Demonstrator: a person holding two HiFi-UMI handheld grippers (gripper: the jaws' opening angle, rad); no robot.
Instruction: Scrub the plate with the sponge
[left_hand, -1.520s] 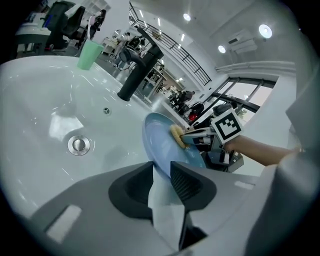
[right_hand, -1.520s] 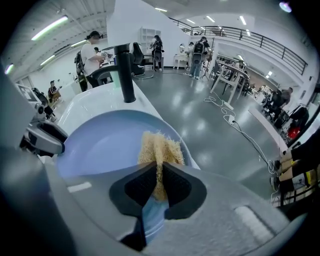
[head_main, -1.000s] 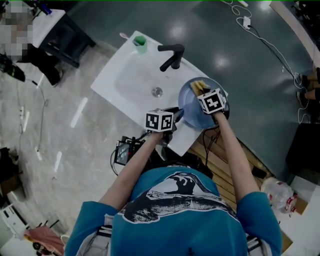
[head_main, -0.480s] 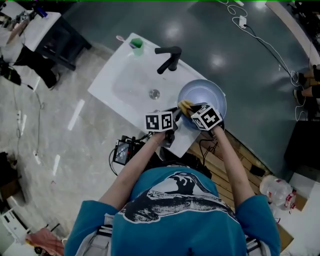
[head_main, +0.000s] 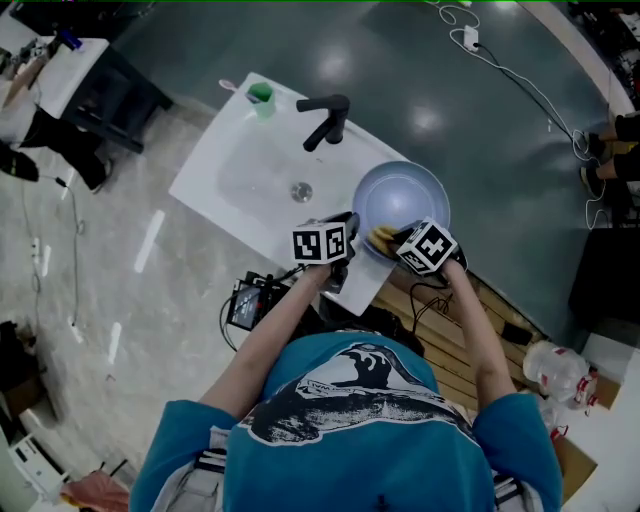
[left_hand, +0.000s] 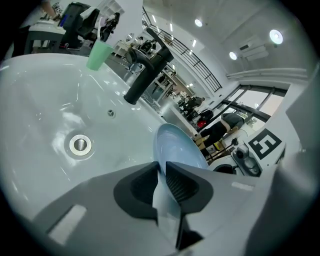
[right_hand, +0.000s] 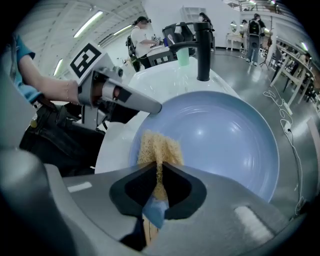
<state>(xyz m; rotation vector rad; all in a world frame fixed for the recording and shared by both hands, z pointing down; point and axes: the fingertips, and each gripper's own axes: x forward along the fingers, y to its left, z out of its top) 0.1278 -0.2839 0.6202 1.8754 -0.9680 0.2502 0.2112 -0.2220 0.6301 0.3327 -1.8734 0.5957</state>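
Note:
A pale blue plate (head_main: 402, 200) rests tilted on the right end of the white sink (head_main: 235, 160). My left gripper (head_main: 349, 228) holds its near-left rim. In the left gripper view the jaws (left_hand: 162, 181) have just been closing, and their pads press on the plate's edge (left_hand: 176, 145). My right gripper (head_main: 390, 240) is shut on a yellow sponge (right_hand: 159, 148). It points steeply down, and the sponge lies on the near-left part of the plate (right_hand: 227, 137), close to the left gripper's tip (right_hand: 152, 107).
A black faucet (head_main: 325, 118) stands behind the basin, with a green cup (head_main: 260, 93) at the far left corner and the drain (head_main: 301, 191) in the middle. Wooden slats (head_main: 440, 330) and cables lie below the sink's right end. A dark floor stretches beyond.
My right gripper has dragged the sponge from the plate's far side across to its near-left edge, tipping more steeply down. The left gripper has stayed on the rim.

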